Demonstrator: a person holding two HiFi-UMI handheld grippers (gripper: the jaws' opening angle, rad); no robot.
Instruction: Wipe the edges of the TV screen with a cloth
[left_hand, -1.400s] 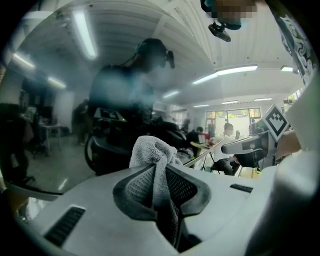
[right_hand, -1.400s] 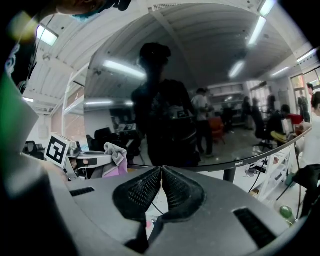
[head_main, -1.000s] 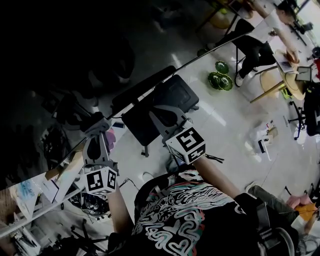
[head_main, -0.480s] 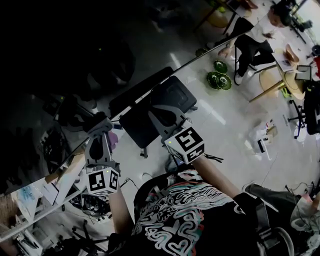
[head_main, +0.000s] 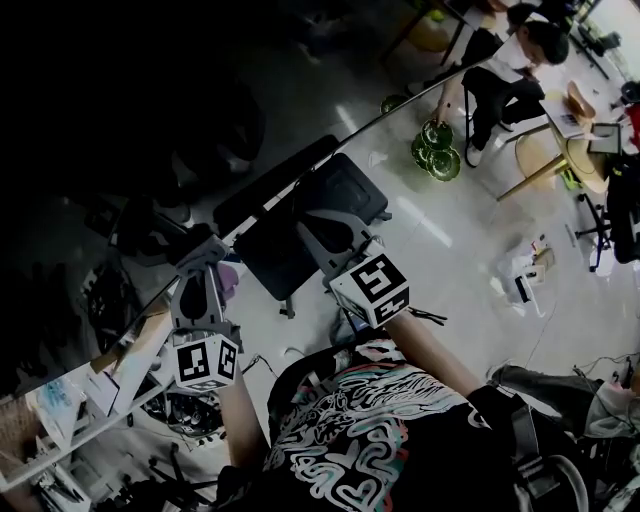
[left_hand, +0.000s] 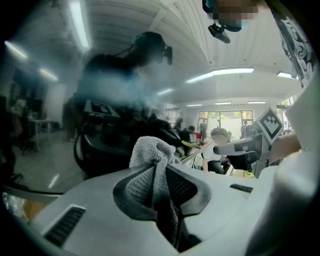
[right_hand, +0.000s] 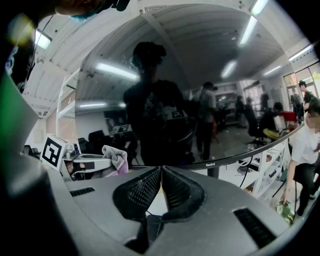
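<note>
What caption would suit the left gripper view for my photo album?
Left gripper, jaws clamped on a grey cloth, facing the dark, reflective TV screen.

The head camera looked steeply down over the person (head_main: 380, 440), with the TV screen (head_main: 120, 130) filling the frame from 9 to 12 o'clock. The left gripper (left_hand: 155, 170) view faced the glass closely along its own jaws and caught the right gripper (left_hand: 220, 149) at 3 o'clock. The right gripper view sat slightly farther back, facing the same screen, with the left gripper and its cloth (right_hand: 116, 157) at 9 o'clock. All three views shared the screen.
</note>
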